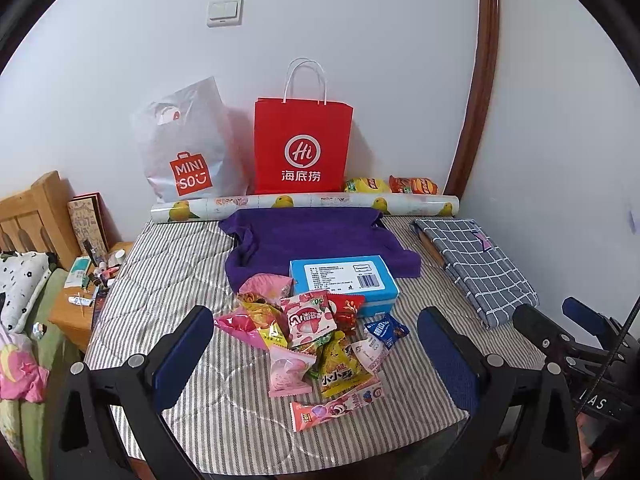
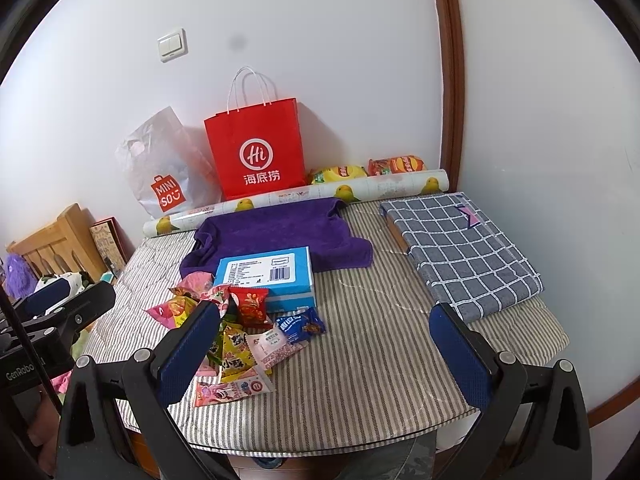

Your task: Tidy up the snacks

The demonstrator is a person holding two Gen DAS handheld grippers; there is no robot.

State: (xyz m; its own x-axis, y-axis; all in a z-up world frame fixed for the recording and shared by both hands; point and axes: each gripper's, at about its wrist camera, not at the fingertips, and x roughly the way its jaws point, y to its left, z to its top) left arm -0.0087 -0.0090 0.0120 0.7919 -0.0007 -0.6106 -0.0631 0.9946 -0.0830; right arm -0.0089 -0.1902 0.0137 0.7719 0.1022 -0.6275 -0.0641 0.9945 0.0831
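A heap of small snack packets [image 1: 308, 340] [image 2: 240, 332] lies on the striped tablecloth, just in front of a blue box [image 1: 344, 282] [image 2: 266, 274]. A pink wrapped bar [image 1: 336, 404] [image 2: 232, 390] lies nearest the front edge. My left gripper [image 1: 316, 344] hangs open above the heap, its fingers either side of it. My right gripper [image 2: 324, 340] is open too, over bare cloth to the right of the heap; its left finger [image 2: 188, 348] hides part of the packets. Neither holds anything.
A purple towel [image 1: 312, 240] lies behind the box. Against the wall stand a red paper bag [image 1: 302, 148], a white plastic bag [image 1: 188, 152], a paper roll [image 1: 304, 204] and two chip bags [image 1: 390, 186]. A folded checked cloth [image 2: 460, 248] lies at right.
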